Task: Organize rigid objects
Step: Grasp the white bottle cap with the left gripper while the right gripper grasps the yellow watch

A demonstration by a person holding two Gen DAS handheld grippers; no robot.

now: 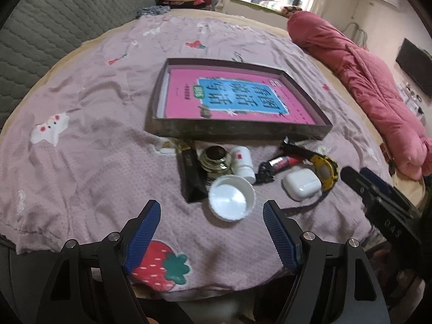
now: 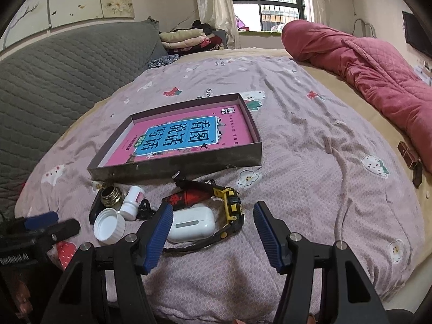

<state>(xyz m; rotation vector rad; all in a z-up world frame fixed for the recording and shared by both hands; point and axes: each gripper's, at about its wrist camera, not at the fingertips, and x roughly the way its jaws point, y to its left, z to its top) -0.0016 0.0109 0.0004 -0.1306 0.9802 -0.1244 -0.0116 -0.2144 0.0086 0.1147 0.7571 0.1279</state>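
Both tongs hover over a bed covered by a mauve printed sheet (image 1: 81,113), and neither grips anything. The left gripper (image 1: 212,232) stands wide open, its blue pads (image 1: 143,232) apart above bare sheet, just short of a white ribbed lid (image 1: 231,199) lying inside-up. The right gripper (image 2: 213,232) is likewise wide open and empty; its left pad sits in front of a white earbud case (image 2: 193,224). The loose items lie in a cluster just in front of a shallow dark box (image 1: 232,131), which holds a pink book (image 1: 232,100) lying flat. From left to right in the left wrist view: a black flat case (image 1: 190,178), a brass lamp base (image 1: 216,160) resting on it, a small white bottle (image 1: 243,162) on its side touching the lamp base, a red and black tube (image 1: 280,163), the earbud case, and a yellow and black watch (image 1: 328,168) curled beside the earbud case. A rolled pink quilt (image 2: 359,62) lies well apart along the bed's far right edge. A grey padded headboard (image 2: 54,86) stands at left.
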